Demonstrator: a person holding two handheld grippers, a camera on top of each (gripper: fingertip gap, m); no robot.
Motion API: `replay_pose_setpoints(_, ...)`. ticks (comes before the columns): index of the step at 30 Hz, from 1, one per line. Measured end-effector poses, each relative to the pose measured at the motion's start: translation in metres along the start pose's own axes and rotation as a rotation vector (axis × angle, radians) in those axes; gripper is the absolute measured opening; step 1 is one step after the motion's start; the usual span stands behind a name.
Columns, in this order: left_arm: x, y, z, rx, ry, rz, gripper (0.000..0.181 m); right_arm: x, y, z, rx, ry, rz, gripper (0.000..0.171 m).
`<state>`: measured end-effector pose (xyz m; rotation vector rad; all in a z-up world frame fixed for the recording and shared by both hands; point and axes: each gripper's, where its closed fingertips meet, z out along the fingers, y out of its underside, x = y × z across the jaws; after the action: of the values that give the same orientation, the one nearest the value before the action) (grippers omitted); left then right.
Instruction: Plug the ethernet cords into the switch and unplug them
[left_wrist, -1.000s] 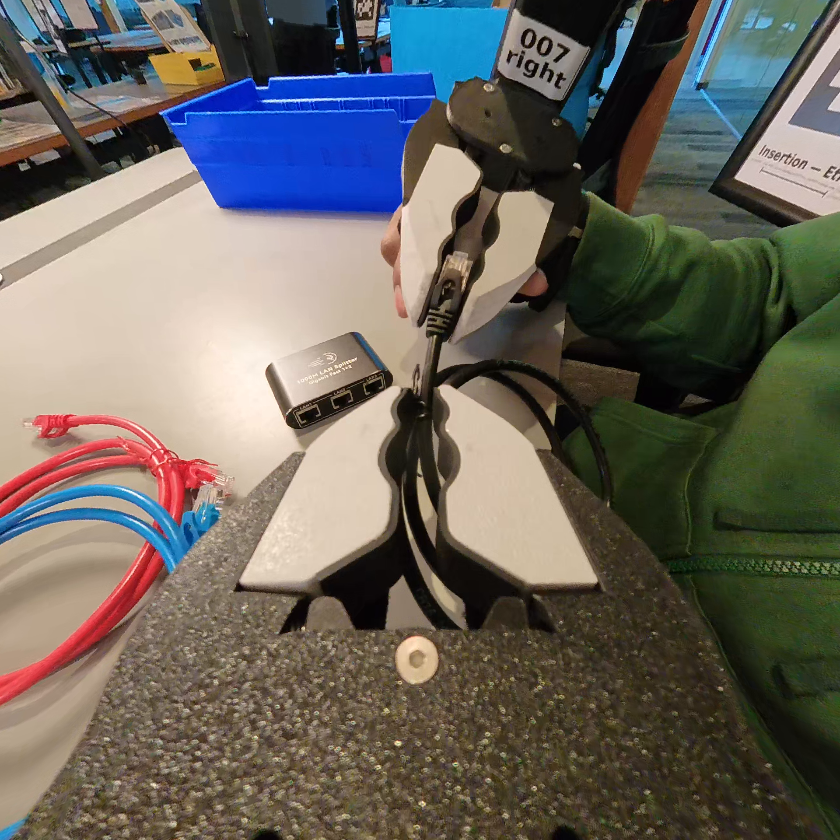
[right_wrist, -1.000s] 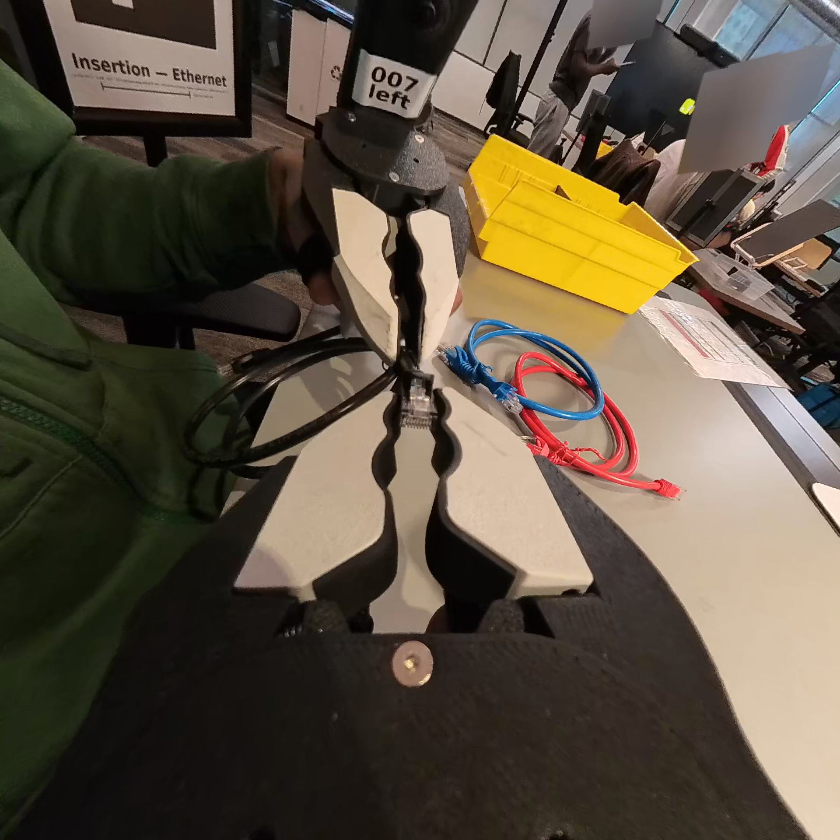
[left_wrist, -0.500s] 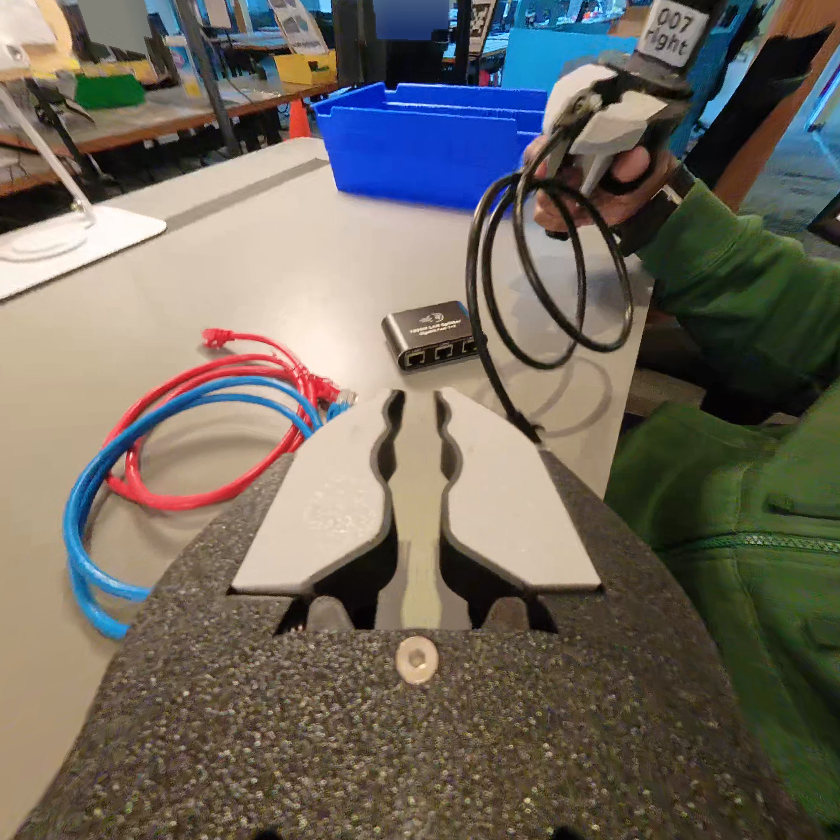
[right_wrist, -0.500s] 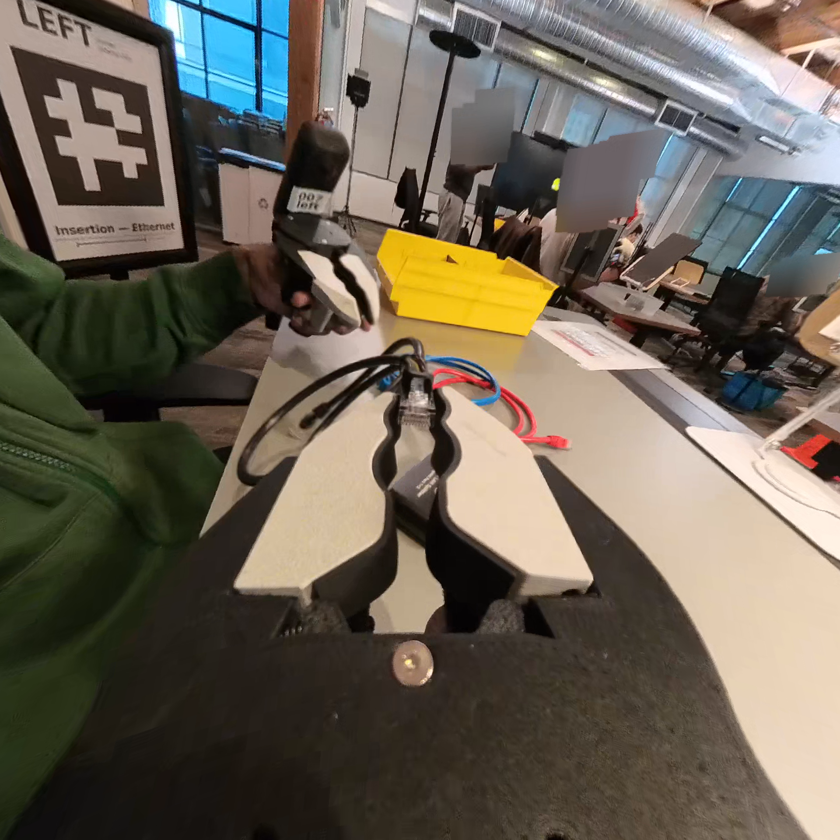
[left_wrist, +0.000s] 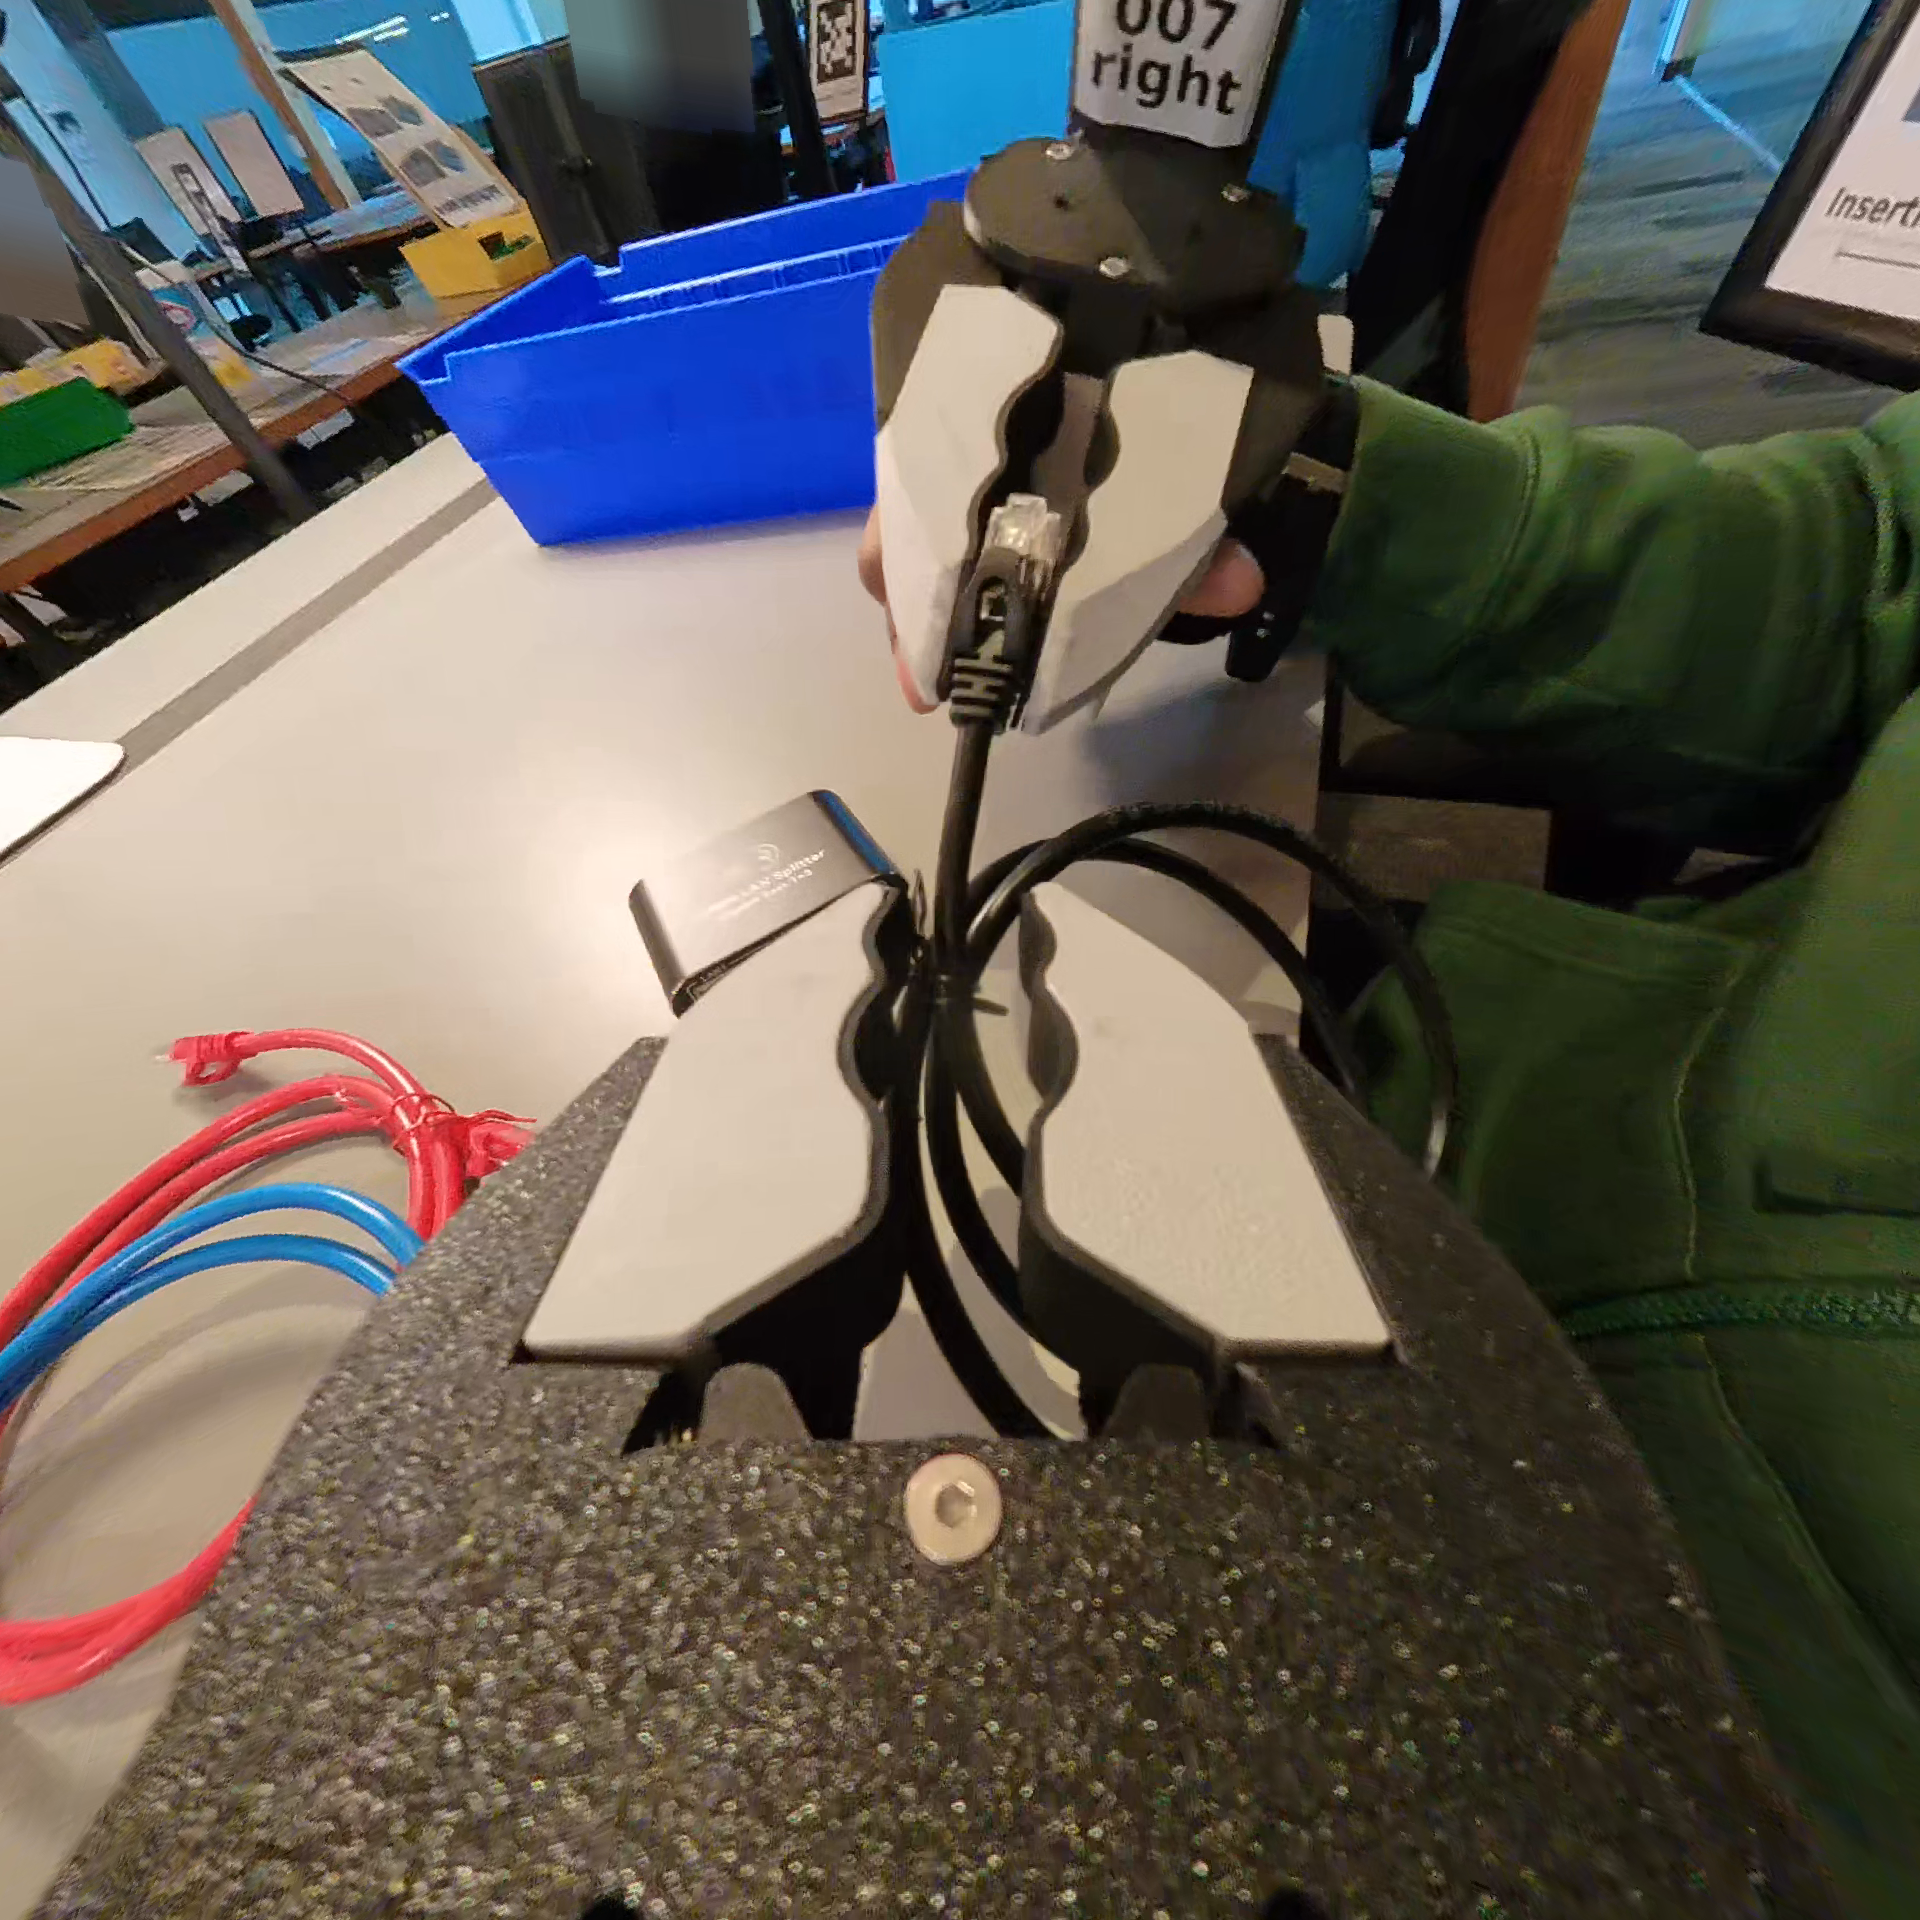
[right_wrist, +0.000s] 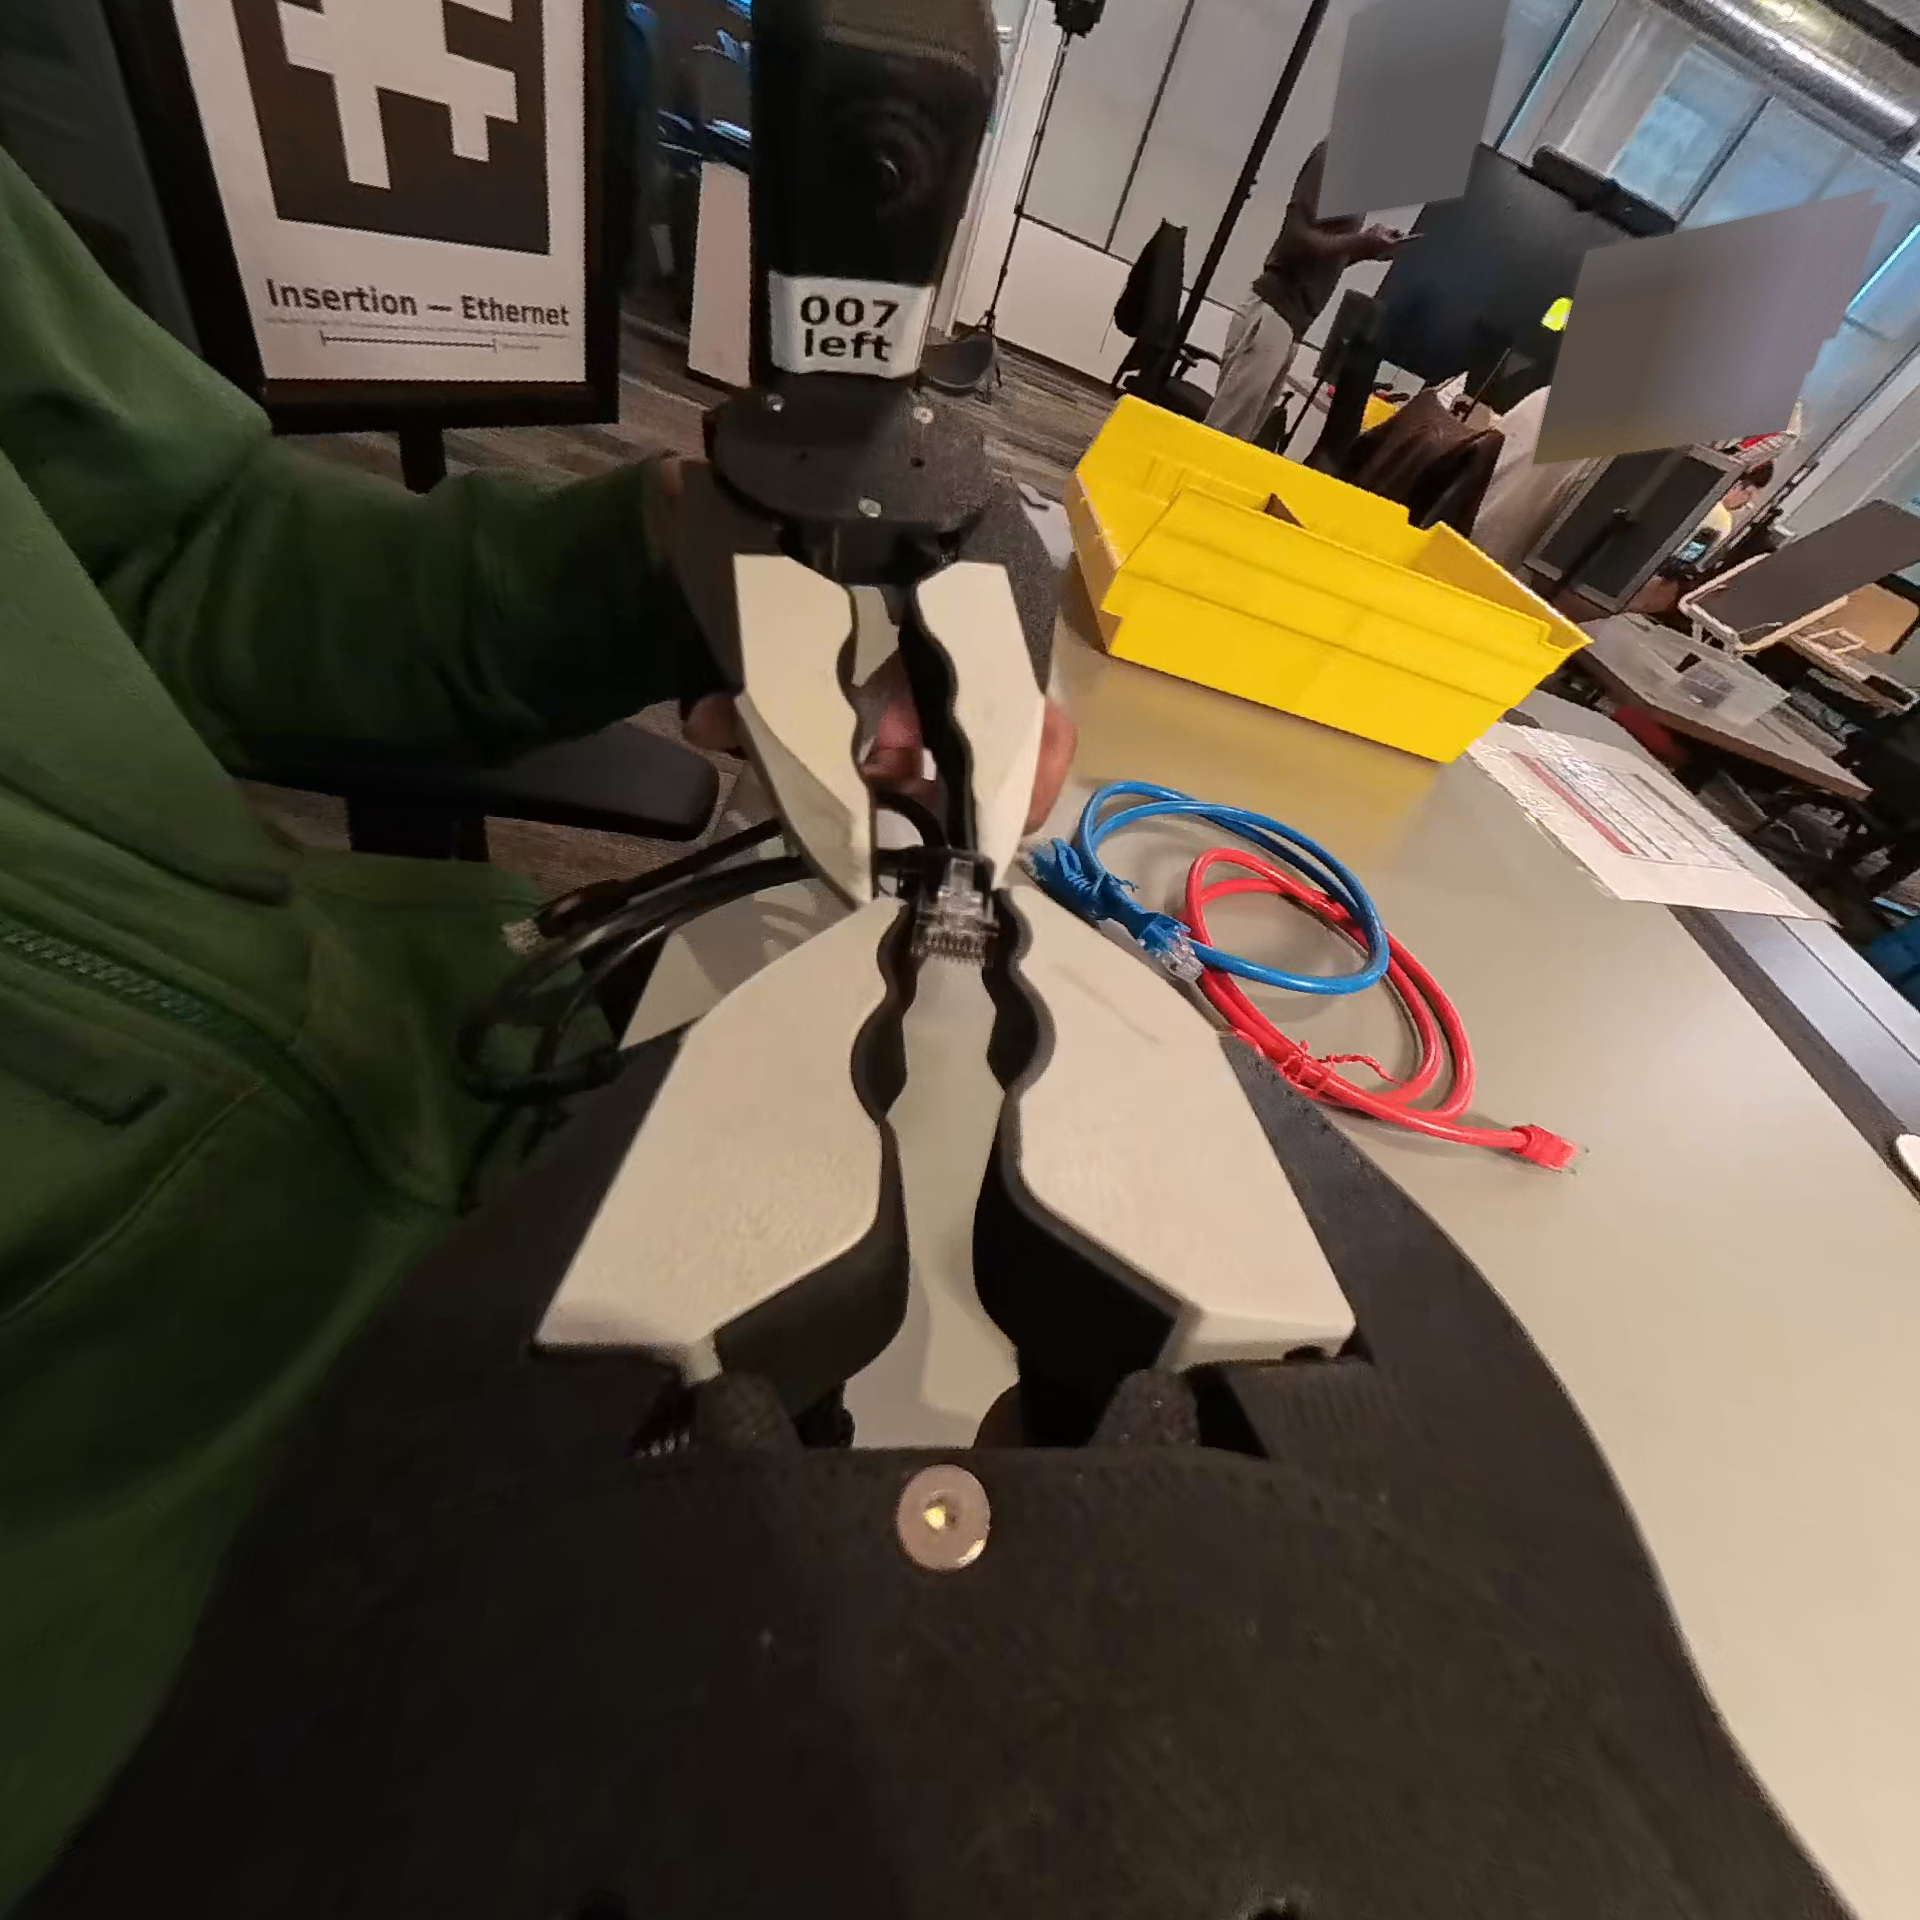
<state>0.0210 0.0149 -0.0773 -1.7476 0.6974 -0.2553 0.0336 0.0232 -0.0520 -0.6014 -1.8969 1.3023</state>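
Note:
A black ethernet cord, coiled and tied, hangs between my two grippers above the table's near edge. My right gripper is shut on the cord's clear plug; in the left wrist view the right gripper points down with the plug upward between its fingers. My left gripper has its jaws a little apart, with the cord's coil running between them; it also shows in the right wrist view. The small black switch lies on the grey table, just beyond my left fingertips.
A red cord and a blue cord lie coiled on the table to the left. A blue bin stands behind the switch. A yellow bin and a paper sheet sit farther along. A green sleeve is at the right. My two grippers' fingertips are within a few centimetres of each other. Both grippers' tips are roughly 11 cm from the small black switch.
Half a second ago the right gripper held the cord up, away from the empty left gripper. Now the grippers face each other again and the cord runs between the left fingers.

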Motion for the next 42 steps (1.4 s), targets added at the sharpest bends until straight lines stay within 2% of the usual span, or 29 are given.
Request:
replay_pose_setpoints(4, -0.007, -0.001, -0.006, 0.015, -0.004, -0.043, 0.01, 0.007, 0.001, -0.005, 0.003, 0.028, 0.001, 0.013)
replay_pose_setpoints(10, -0.012, 0.007, -0.007, -0.049, -0.03, -0.038, 0.009, 0.012, 0.01, -0.002, -0.078, 0.069, -0.042, 0.013)
replay_pose_setpoints(23, -0.013, 0.016, -0.019, -0.069, 0.001, -0.069, 0.008, 0.014, 0.022, -0.008, -0.139, 0.065, -0.021, 0.013)
replay_pose_setpoints(25, -0.038, 0.053, -0.034, -0.27, -0.129, -0.042, 0.006, 0.035, 0.017, -0.03, -0.09, 0.167, 0.018, 0.013)
replay_pose_setpoints(26, -0.045, 0.066, -0.043, -0.317, -0.151, -0.039, 0.005, 0.042, 0.013, -0.047, -0.044, 0.192, 0.048, 0.012)
replay_pose_setpoints(28, -0.038, 0.047, -0.05, -0.148, -0.06, -0.141, 0.002, 0.042, 0.006, -0.072, 0.018, 0.199, 0.042, 0.012)
replay_pose_setpoints(30, -0.043, 0.023, -0.053, -0.016, -0.066, -0.18, 0.0, 0.039, 0.005, -0.076, 0.018, 0.198, 0.036, 0.012)
replay_pose_setpoints(31, -0.043, 0.018, -0.052, -0.006, -0.074, -0.17, 0.002, 0.038, 0.006, -0.073, 0.011, 0.195, 0.035, 0.012)
replay_pose_setpoints(36, -0.028, 0.007, -0.038, -0.04, -0.113, 0.001, 0.031, 0.02, 0.01, -0.039, -0.021, 0.085, 0.023, 0.012)
replay_pose_setpoints(40, -0.005, -0.02, -0.022, 0.044, -0.068, 0.081, 0.036, -0.006, 0.01, -0.007, -0.052, -0.034, -0.01, 0.013)
replay_pose_setpoints(42, 0.005, -0.022, -0.013, 0.059, -0.02, 0.082, 0.036, -0.014, 0.011, 0.006, -0.062, -0.067, -0.028, 0.013)
